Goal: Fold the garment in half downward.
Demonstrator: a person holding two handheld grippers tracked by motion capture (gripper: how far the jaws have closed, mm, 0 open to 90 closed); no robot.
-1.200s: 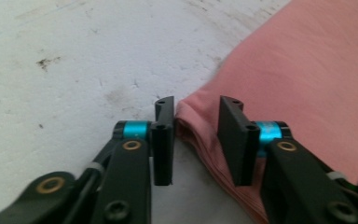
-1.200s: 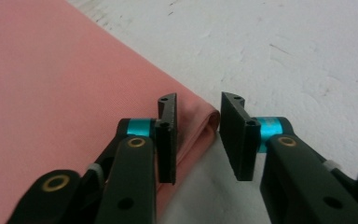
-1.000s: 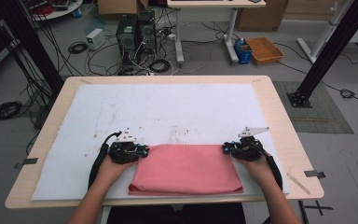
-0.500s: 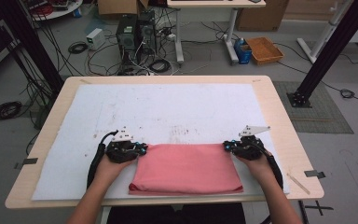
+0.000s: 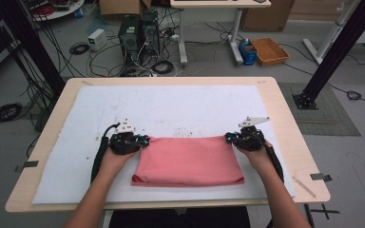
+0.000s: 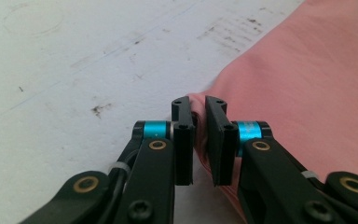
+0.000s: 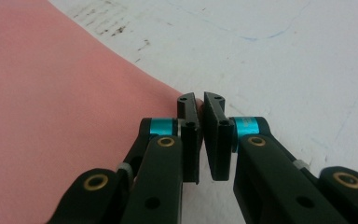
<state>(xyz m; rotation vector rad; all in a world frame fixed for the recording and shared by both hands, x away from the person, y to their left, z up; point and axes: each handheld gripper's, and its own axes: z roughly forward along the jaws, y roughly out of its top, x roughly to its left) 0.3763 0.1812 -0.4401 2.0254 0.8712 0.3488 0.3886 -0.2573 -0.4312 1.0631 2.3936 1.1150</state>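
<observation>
A folded pink cloth [image 5: 187, 159] lies on the white mat [image 5: 171, 107] near the table's front edge. My left gripper [image 5: 142, 141] is shut on the cloth's far left corner. In the left gripper view the pink fabric [image 6: 307, 93] is pinched between the black jaws of that gripper [image 6: 199, 105]. My right gripper [image 5: 229, 137] is shut on the far right corner. In the right gripper view the cloth [image 7: 51, 93] runs off to the left from that gripper [image 7: 199, 100], a sliver of pink showing between the jaw tips. Both hands rest low beside the cloth.
The mat covers most of the wooden table [image 5: 285, 109], with bare marked mat beyond the cloth. On the floor past the far edge stand computer towers [image 5: 135, 33], loose cables and an orange tray [image 5: 268, 50]. A black frame post [image 5: 332, 52] rises at the right.
Both grippers have moved a little away from the person, each still gripping its corner. The cloth's far edge has gone with them, so the cloth lies stretched farther up the mat.
</observation>
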